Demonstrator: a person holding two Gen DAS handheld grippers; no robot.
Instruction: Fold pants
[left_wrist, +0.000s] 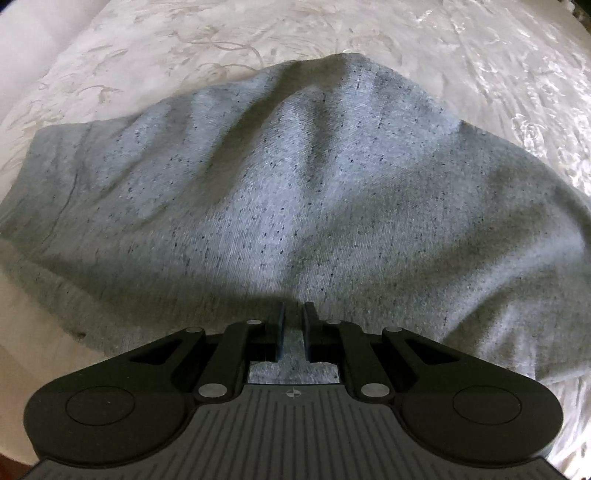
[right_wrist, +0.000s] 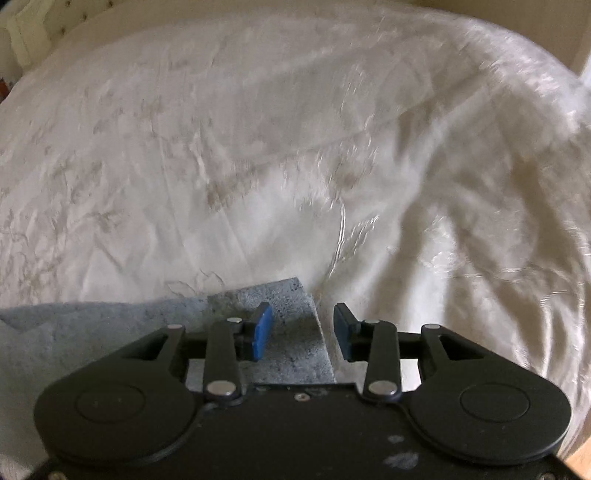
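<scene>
The grey speckled pants lie in a rumpled heap on a white bedspread. In the left wrist view my left gripper is shut on a pinch of the pants' near edge, the cloth rising in folds ahead of it. In the right wrist view my right gripper is open, its blue pads apart, with a corner of the pants lying between and below them. The rest of the pants trails off to the left.
The white embroidered bedspread stretches ahead, creased and bunched at the right. A pale headboard or wall shows at the far top left. A strip of wood floor shows at the bottom right.
</scene>
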